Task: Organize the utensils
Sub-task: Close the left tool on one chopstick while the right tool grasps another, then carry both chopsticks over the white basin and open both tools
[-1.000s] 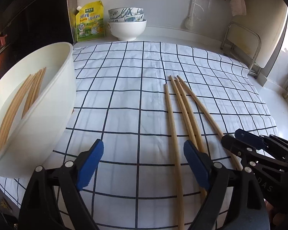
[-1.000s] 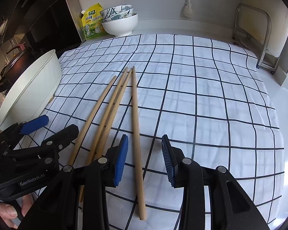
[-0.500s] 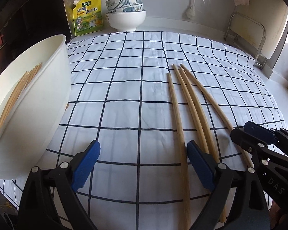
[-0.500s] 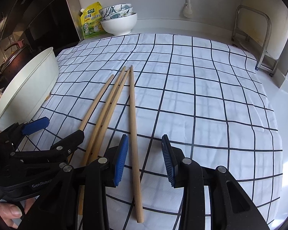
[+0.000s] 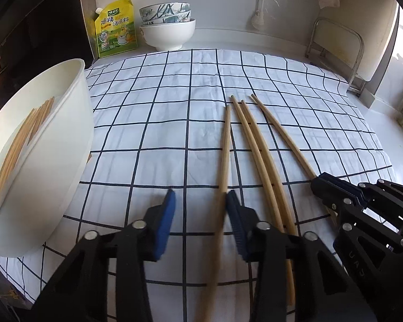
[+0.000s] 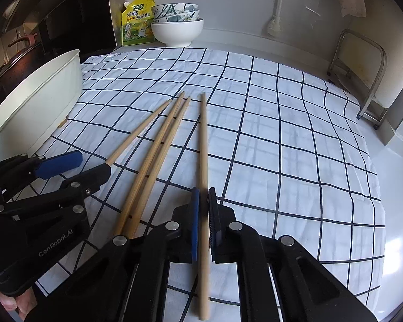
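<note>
Several wooden chopsticks lie on a checked cloth (image 5: pixel 158 139). My left gripper (image 5: pixel 200 201) straddles the leftmost chopstick (image 5: pixel 225 147). Its jaws are closing: the stick rests against the right pad, and a gap remains at the left pad (image 5: pixel 166 220). My right gripper (image 6: pixel 203 209) is shut on the rightmost chopstick (image 6: pixel 203 139), which blurs slightly. The middle pair (image 6: pixel 161 145) lies untouched between them. Each gripper also shows in the other's view: the right gripper (image 5: pixel 318 185) and the left gripper (image 6: pixel 94 163). A white tub (image 5: pixel 67 139) at the left holds several more chopsticks (image 5: pixel 21 139).
Stacked bowls (image 5: pixel 168 32) and a yellow seasoning pouch (image 5: pixel 115 26) stand by the back wall. A metal rack (image 5: pixel 335 45) is at the back right. A dark pot (image 6: pixel 16 61) sits beyond the tub. A hand shows at the lower left (image 6: pixel 10 300).
Both pairs of jaws have narrowed. The right pads closed onto the rightmost chopstick. The left pads came in around the leftmost one, which now slants slightly.
</note>
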Demonstrator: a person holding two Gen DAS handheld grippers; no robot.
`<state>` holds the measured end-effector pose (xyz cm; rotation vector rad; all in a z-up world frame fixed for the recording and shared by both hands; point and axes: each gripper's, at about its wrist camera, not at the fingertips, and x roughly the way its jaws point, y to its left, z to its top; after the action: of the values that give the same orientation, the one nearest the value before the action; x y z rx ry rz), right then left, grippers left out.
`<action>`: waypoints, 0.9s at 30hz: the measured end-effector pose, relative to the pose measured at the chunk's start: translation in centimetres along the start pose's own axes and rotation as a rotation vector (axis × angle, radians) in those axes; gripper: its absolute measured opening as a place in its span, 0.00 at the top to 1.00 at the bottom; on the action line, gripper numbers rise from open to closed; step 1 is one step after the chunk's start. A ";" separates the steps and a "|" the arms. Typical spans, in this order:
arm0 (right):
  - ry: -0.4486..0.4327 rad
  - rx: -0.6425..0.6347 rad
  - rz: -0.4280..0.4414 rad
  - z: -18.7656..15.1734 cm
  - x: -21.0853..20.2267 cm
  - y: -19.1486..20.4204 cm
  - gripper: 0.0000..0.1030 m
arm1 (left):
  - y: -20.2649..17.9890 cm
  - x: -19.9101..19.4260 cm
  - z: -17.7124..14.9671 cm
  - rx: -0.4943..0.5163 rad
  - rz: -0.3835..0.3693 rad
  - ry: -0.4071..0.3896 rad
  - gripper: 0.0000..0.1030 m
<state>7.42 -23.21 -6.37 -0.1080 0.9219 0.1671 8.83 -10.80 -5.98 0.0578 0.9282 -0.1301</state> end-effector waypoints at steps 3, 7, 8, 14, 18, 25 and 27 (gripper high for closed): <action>-0.002 0.030 0.032 0.0 -0.1 -0.5 0.94 | 0.0 -0.1 -0.1 -0.009 -0.030 0.010 0.93; -0.018 0.079 0.071 -0.1 -0.7 -1.0 0.94 | 0.4 -0.7 -0.1 -0.028 -0.079 0.020 0.93; -0.025 0.094 0.084 0.0 -1.0 -1.1 0.94 | 0.6 -1.0 -0.1 -0.035 -0.096 0.021 0.93; -0.062 0.145 0.116 0.7 -2.8 -1.3 0.94 | 1.7 -3.9 0.9 -0.050 -0.146 -0.022 0.93; -0.087 0.173 0.125 1.5 -4.1 -0.8 0.94 | 3.2 -6.2 1.6 -0.068 -0.176 -0.068 0.93; -0.158 0.144 0.202 5.5 -7.1 3.5 0.94 | 9.1 -10.6 3.4 -0.134 -0.169 -0.179 0.93; -0.176 0.113 0.224 7.1 -7.6 5.8 0.94 | 11.6 -11.5 3.8 -0.166 -0.150 -0.206 0.93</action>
<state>7.41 -17.13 3.81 0.1145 0.7649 0.3266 6.60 1.34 5.44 -0.1766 0.7340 -0.1938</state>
